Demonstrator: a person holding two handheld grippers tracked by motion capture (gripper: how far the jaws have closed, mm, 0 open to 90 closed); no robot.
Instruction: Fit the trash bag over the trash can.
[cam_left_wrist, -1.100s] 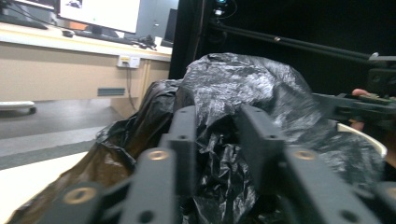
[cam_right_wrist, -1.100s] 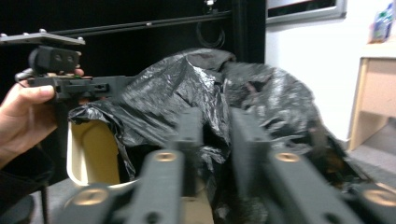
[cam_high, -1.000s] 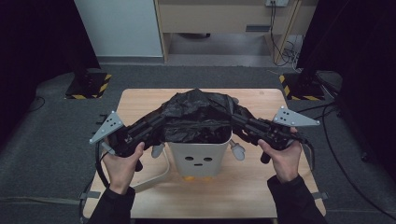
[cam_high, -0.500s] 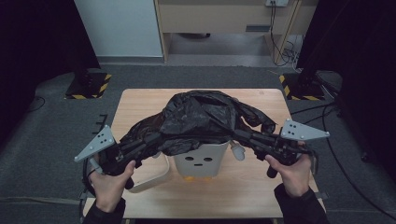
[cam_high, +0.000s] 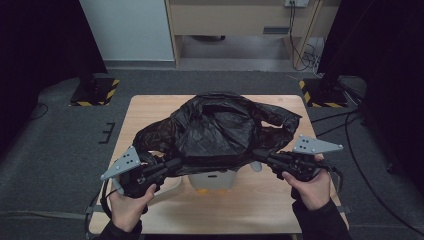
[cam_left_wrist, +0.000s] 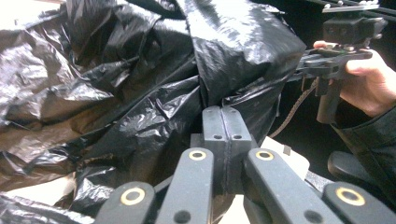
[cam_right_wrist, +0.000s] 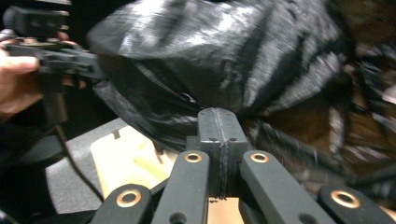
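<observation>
a: where's the black bag (cam_high: 217, 131)?

b: at the table's (cam_high: 150, 107) middle, draped over the white bin (cam_high: 215, 178). what's in the bin can't be made out.

a: which way does it run?

b: its long axis goes nine to three o'clock, stretched between both claws.

a: and the claws?

b: left claw (cam_high: 179, 163) and right claw (cam_high: 260, 156) are each clamped on the bag's edge. the right gripper view is blurred.
</observation>
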